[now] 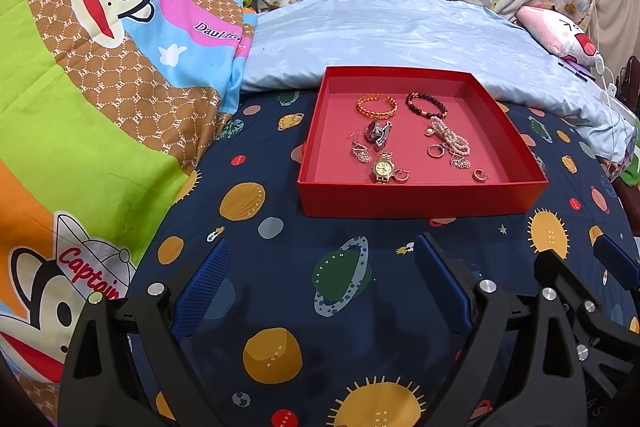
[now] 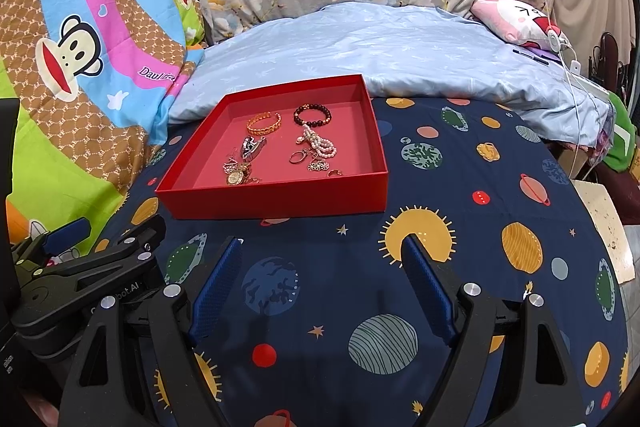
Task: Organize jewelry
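A shallow red box (image 1: pixel 420 201) (image 2: pixel 276 197) sits on the navy planet-print sheet and holds jewelry: a gold cuff (image 1: pixel 377 105) (image 2: pixel 263 123), a dark bead bracelet (image 1: pixel 426 104) (image 2: pixel 313 115), a pearl bracelet (image 1: pixel 450 138) (image 2: pixel 320 143), a gold watch (image 1: pixel 384 167) (image 2: pixel 236 177), a dark watch (image 1: pixel 378 132), several rings and earrings. My left gripper (image 1: pixel 322 267) is open and empty, in front of the box. My right gripper (image 2: pixel 322 267) is open and empty, in front of the box's right end. The other gripper shows at each view's edge.
A light blue pillow (image 1: pixel 400 39) (image 2: pixel 380 55) lies right behind the box. A colourful monkey-print quilt (image 1: pixel 100 67) is heaped at the left. A pink plush (image 2: pixel 516 19) and white cables (image 2: pixel 568 67) lie at the far right, near the bed's edge.
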`<act>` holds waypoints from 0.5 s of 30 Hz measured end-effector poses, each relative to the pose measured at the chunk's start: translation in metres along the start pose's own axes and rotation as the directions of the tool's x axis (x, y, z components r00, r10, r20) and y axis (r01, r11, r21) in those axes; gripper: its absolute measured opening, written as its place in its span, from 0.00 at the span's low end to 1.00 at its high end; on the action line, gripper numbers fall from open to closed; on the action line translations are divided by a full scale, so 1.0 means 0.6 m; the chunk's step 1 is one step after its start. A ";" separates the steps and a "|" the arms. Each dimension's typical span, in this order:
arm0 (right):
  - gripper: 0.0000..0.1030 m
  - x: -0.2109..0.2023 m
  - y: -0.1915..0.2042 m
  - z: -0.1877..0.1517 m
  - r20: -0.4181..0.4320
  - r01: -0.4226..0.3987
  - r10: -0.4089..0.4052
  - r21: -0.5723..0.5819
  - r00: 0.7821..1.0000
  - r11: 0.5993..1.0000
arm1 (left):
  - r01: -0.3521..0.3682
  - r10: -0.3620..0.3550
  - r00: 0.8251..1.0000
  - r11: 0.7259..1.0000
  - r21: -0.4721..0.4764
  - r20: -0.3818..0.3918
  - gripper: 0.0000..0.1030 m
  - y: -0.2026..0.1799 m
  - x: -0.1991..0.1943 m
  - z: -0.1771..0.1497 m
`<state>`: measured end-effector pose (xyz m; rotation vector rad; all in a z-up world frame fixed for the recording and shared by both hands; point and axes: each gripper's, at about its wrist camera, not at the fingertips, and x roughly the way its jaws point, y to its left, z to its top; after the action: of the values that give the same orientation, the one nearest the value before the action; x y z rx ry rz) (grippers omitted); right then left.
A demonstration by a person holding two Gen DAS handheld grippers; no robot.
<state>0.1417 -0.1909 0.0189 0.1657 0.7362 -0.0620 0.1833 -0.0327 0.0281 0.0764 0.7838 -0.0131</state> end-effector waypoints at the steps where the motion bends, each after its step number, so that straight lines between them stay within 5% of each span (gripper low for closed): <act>1: 0.78 0.000 0.000 0.000 0.000 0.000 0.000 0.000 1.000 1.000 | 0.000 0.000 1.000 1.000 0.001 0.000 0.88 0.000 0.000 0.001; 15: 0.78 0.000 -0.001 0.000 0.000 0.000 0.000 -0.002 1.000 1.000 | -0.003 0.003 1.000 1.000 0.007 0.000 0.88 0.000 -0.001 0.001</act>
<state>0.1417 -0.1915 0.0190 0.1640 0.7361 -0.0608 0.1831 -0.0329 0.0289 0.0846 0.7839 -0.0127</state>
